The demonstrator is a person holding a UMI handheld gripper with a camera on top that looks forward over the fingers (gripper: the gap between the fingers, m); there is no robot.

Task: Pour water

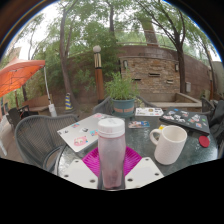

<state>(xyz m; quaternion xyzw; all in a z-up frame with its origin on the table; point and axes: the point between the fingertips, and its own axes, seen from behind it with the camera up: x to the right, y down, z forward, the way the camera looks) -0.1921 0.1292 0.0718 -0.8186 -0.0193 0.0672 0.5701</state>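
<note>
Gripper view looks out over a round glass-topped patio table [150,160] in a garden, and everything below is placed relative to the water bottle [111,152] at its near edge.

Far to the left of the bottle and well behind it, an orange patio umbrella [20,74] stands open. Nearer, left of the bottle and lower, a dark mesh chair [40,135] sits beside the table. Just left of the bottle and a little behind, a white tray [84,133] lies flat on the glass.

The bottle itself is translucent pink with a white screw cap on top. It stands upright, its long axis vertical and its mouth pointing straight up. It sits between the two fingers of the gripper [111,165]; the magenta pads [94,160] flank its lower half on both sides. The jaws appear closed against the bottle, gripping it.

Behind the bottle, a potted green plant [122,92] in a blue pot stands on the table. Just right of the bottle, a white mug [170,143] stands upright, its handle turned toward the bottle. Further right and behind the mug, a dark tray [187,121] holds small items too small to identify.
</note>
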